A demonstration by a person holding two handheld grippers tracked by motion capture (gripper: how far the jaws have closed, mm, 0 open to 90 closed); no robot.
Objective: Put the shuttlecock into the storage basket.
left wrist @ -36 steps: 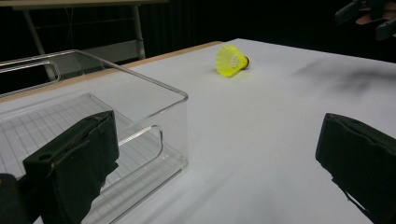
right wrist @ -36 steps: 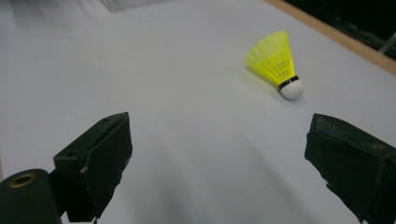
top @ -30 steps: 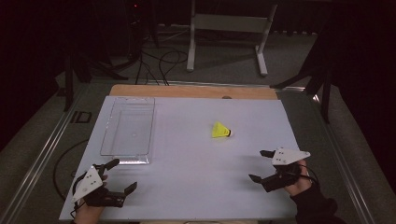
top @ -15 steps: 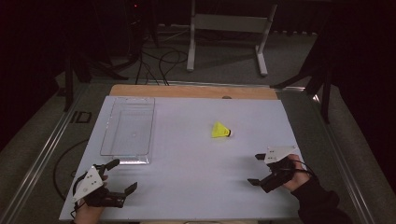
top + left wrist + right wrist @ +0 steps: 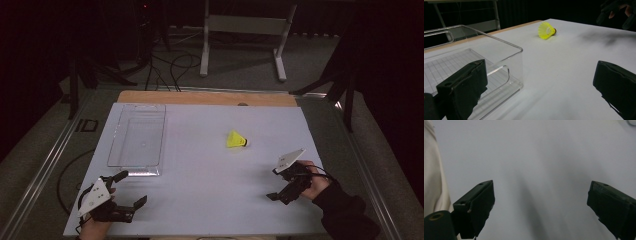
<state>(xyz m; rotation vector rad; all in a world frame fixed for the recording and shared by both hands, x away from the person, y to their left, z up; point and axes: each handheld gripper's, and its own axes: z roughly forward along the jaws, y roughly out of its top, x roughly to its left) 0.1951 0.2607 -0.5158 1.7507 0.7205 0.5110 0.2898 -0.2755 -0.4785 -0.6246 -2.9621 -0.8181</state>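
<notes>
Shuttlecock (image 5: pixel 236 139), yellow, lies on the white table (image 5: pixel 200 200) right of centre, apart from the clear plastic tray (image 5: pixel 137 135) at upper left. Both the left gripper (image 5: pixel 122 190) and right gripper (image 5: pixel 276 184) hang low, jaws spread wide, empty. Likely the approach stage; next, the right gripper must reach up-frame.

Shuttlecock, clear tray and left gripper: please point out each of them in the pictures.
yellow shuttlecock (image 5: pixel 236 139), high view, on its yellow skirt.
clear plastic tray (image 5: pixel 520 50), left gripper view, on its near corner rim.
left gripper (image 5: pixel 129 189), high view, midway between its two jaw tips.
</notes>
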